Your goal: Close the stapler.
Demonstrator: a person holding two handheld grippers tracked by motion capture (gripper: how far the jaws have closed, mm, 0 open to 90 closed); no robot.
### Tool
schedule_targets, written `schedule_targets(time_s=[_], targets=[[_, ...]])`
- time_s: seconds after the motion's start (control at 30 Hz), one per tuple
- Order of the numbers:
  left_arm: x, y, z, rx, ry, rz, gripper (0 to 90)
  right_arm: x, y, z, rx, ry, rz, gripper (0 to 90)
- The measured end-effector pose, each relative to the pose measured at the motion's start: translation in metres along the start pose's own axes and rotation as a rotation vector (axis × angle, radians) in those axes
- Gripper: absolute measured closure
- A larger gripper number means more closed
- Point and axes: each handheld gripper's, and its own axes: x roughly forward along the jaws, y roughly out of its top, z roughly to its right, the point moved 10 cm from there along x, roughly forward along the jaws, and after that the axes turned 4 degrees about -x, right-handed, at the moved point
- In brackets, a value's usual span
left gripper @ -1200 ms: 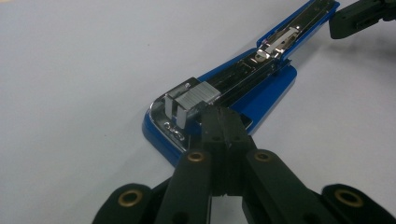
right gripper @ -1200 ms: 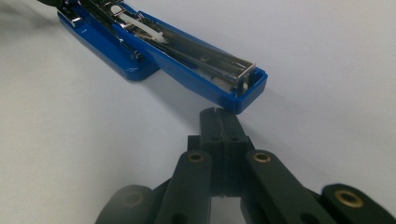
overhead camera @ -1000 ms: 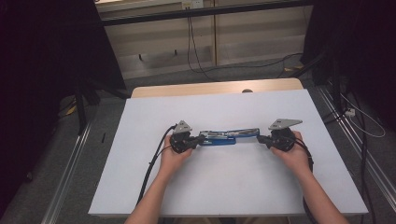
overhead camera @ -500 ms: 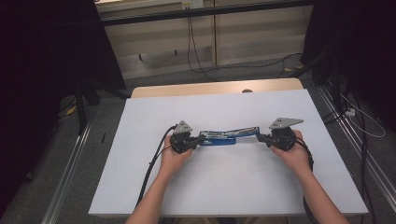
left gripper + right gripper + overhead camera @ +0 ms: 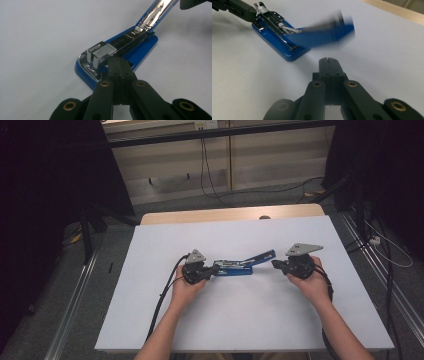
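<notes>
Two grippers at work on the blue stapler (image 5: 239, 265), which lies mid-table (image 5: 150, 270) with its top arm swung open: my left gripper (image 5: 117, 63), jaws pressed together, rests its tip on the front of the base beside the staple block. My right gripper (image 5: 329, 62), also closed and empty, hovers low just short of the raised arm. I judge the opening step underway; next I'd nudge that arm fully back.

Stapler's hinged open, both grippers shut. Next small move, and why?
Probably keep the left gripper pressing on the stapler base and bring the right gripper back to the raised top arm: that arm stands tilted up, and the right gripper sits clear of it, holding nothing.
</notes>
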Motion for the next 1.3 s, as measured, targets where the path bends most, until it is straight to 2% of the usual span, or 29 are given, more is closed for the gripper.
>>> schedule_targets(time_s=[0.07,0.13,0.23,0.33,0.47,0.6,0.67,0.7,0.8,0.87,0.93,1.13,1.3], targets=[[0.000,0.000,0.000,0.005,0.002,0.001,90.0,0.001,0.003,-0.002,0.005,0.013,0.016,90.0],[0.001,0.000,0.001,-0.002,-0.007,0.001,90.0,0.002,0.005,-0.005,-0.011,0.022,0.022,90.0],[0.000,0.000,0.002,0.012,0.002,-0.002,90.0,0.003,0.005,-0.008,-0.012,0.030,0.022,90.0],[-0.003,0.001,0.003,-0.005,-0.012,0.005,90.0,0.002,0.005,-0.009,-0.008,0.033,0.024,90.0],[-0.010,0.005,0.006,-0.038,-0.037,0.027,86.0,0.000,0.003,-0.010,0.027,0.045,0.043,88.4],[-0.017,0.004,0.006,-0.061,-0.043,0.036,73.7,-0.003,0.002,-0.010,0.069,0.046,0.061,78.6],[-0.022,0.004,0.006,-0.071,-0.046,0.040,64.0,-0.004,0.004,-0.010,0.090,0.046,0.080,71.5],[-0.025,0.005,0.007,-0.076,-0.051,0.049,62.7,-0.005,0.005,-0.010,0.098,0.046,0.085,69.4],[-0.033,0.008,0.006,-0.089,-0.043,0.057,47.7,-0.006,0.007,-0.013,0.101,0.046,0.095,60.8],[-0.037,0.008,0.006,-0.088,-0.041,0.057,43.7,-0.006,0.006,-0.014,0.100,0.042,0.090,57.6],[-0.039,0.008,0.006,-0.092,-0.029,0.058,35.8,-0.006,0.006,-0.016,0.113,0.040,0.091,53.9],[-0.043,0.008,0.003,-0.109,-0.013,0.053,20.6,-0.010,0.005,-0.020,0.113,0.038,0.085,42.3],[-0.052,0.007,0.001,-0.123,-0.003,0.066,14.7,-0.015,0.005,-0.026,0.108,0.042,0.091,35.9]])
